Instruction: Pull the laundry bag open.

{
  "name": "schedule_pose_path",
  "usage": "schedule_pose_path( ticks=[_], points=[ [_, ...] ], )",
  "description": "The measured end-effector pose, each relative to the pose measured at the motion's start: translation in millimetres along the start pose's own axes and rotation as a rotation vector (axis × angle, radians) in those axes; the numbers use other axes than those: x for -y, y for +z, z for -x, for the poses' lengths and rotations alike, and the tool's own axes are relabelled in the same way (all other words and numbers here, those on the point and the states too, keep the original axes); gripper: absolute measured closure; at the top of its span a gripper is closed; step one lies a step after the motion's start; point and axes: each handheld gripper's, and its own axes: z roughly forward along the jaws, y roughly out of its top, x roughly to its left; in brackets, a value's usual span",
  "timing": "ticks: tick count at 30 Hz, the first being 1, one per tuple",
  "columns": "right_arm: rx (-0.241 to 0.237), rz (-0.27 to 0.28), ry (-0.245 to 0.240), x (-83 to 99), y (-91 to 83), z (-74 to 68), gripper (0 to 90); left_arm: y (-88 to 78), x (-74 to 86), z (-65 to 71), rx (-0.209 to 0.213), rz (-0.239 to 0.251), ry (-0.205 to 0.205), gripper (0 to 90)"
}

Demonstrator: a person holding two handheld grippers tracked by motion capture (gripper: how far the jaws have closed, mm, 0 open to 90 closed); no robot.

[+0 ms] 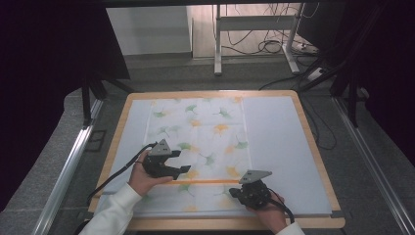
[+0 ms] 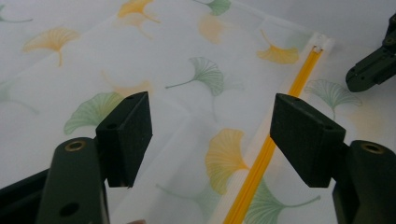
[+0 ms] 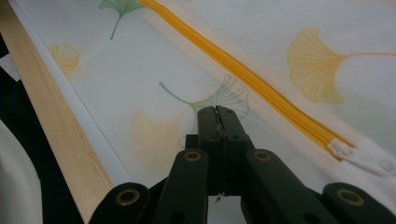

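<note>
One ginkgo-print fabric cover (image 1: 198, 147) with one orange zipper (image 1: 203, 181) lies on one wooden table (image 1: 313, 147); two handheld grippers, left (image 1: 182, 169) and right (image 1: 244, 188), flank the zipper.

Setting: lab-style recording station. Evidence: wooden-edged table (image 1: 313, 147) under a white mat (image 1: 284, 147), enclosed by black curtains (image 1: 44, 73); aluminium rails (image 1: 68, 166) either side; grey carpet floor (image 1: 161, 73); metal desk frame (image 1: 254, 29) behind, with loose cables (image 1: 274, 46) and a power strip (image 1: 306, 48).
</note>
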Motion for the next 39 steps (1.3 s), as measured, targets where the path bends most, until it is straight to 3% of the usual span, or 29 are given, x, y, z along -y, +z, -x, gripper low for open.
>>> schedule_pose_path(
  ticks=[10,13,19,21,24,26,28,29,32,33,39],
  points=[
    [0.017,0.009,0.041,14.4,-13.8,2.4,89.2,17.6,-22.9,36.2,0.050,0.006,0.092,30.5],
    [0.013,0.011,0.039,17.1,-17.6,2.2,89.2,21.6,-23.6,37.4,0.075,0.017,0.064,31.7],
    [0.021,0.019,0.056,21.8,-24.2,5.8,89.2,29.4,-23.5,35.4,0.080,-0.002,0.059,33.0],
    [0.028,0.019,0.070,23.7,-26.5,9.6,89.2,35.6,-26.7,43.3,0.079,-0.026,0.111,32.8],
    [0.031,0.020,0.072,24.4,-27.0,11.5,89.2,40.3,-29.3,49.5,0.098,-0.022,0.115,32.8],
    [0.029,0.020,0.068,24.5,-27.6,12.5,89.2,44.3,-32.2,54.7,0.084,-0.043,0.155,32.8],
    [0.026,0.026,0.061,24.7,-29.2,12.9,89.2,47.4,-33.7,58.2,0.097,-0.038,0.148,33.5],
    [0.025,0.029,0.067,25.7,-31.1,14.3,89.2,49.1,-35.8,61.2,0.091,-0.047,0.167,33.5],
    [0.029,0.028,0.070,27.3,-32.5,16.0,89.2,50.9,-38.2,64.5,0.104,-0.042,0.161,34.4],
    [0.031,0.029,0.074,28.2,-33.5,17.0,89.2,52.8,-39.3,66.1,0.124,-0.027,0.129,36.2],
    [0.031,0.020,0.070,28.2,-32.4,16.2,89.2,58.8,-38.2,65.6,0.120,-0.039,0.115,36.0]
  ],
)
